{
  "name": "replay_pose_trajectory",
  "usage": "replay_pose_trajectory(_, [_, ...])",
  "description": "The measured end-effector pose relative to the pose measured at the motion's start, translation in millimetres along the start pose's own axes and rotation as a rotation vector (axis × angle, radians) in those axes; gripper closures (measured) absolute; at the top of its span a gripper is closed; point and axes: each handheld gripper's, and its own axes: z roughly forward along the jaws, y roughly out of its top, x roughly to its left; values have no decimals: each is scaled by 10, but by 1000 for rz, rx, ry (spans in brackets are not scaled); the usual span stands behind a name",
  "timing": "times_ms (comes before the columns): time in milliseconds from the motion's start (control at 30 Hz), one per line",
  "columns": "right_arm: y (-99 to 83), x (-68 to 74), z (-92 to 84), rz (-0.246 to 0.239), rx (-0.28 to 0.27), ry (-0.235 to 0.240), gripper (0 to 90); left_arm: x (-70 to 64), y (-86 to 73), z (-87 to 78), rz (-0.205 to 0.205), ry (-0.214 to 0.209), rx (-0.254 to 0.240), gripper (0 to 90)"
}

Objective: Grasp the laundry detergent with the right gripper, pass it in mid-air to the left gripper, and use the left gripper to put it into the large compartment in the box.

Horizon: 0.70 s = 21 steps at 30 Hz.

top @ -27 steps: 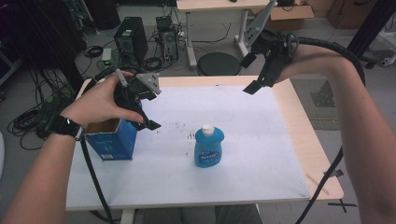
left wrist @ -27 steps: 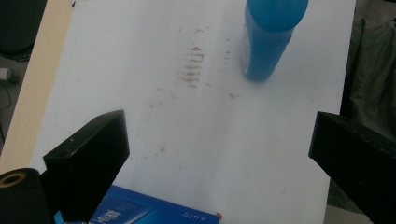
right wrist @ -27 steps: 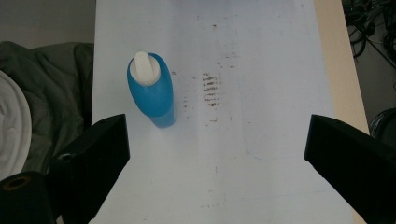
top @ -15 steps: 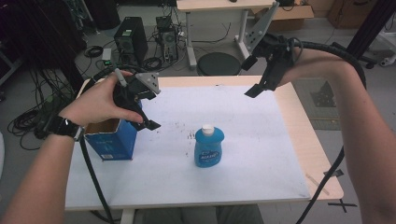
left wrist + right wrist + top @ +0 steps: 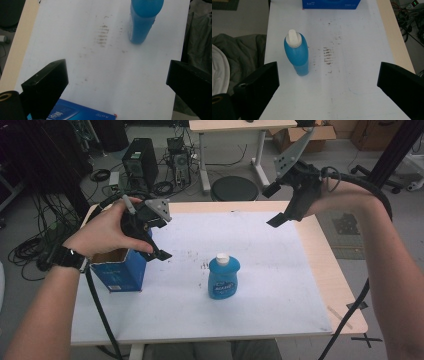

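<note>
Nearest the front edge of the white-topped table [image 5: 280, 295], standing upright a little left of centre: a blue bottle [image 5: 223, 277] with a white cap, free of both tools and touched by nothing. To its left, near the table's left edge: an open blue box [image 5: 118, 270], upright, flaps up, well apart from the bottle. Right over that box, held in the left hand [image 5: 102, 232]: the left gripper [image 5: 159, 251], jaws spread wide with nothing between them, tips tilted down toward the tabletop between box and bottle; seen along those jaws, the bottle beyond and a corner of the box below. Between box and bottle, a patch of dark smudges [image 5: 102, 36] on the white surface. Farther back, raised above the table's far right corner: the right gripper [image 5: 274, 204], jaws likewise wide apart and empty, aimed back toward the bottle. Beyond the table: a round black stool [image 5: 235, 189] and a computer tower [image 5: 137, 165] on the floor.
</note>
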Motion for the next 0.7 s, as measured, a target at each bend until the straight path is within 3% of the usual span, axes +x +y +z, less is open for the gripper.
replay_pose_trajectory(233, [-165, -3, 98, 2, -71, 17, 35, -7, -1, 12, -4, 2, 3, 45])
replay_pose_trajectory(367, [-254, 15, 201, -4, -113, 29, 35, -15, -15, 36, -7, 1, 3, 45])
replay_pose_trajectory(400, [-310, 25, 270, -6, -146, 39, 35, -20, -21, 46, -11, -5, 1, 45])
replay_pose_trajectory(700, [-514, 42, 505, 8, -220, 59, 28, -29, -24, 29, -14, 0, 6, 45])
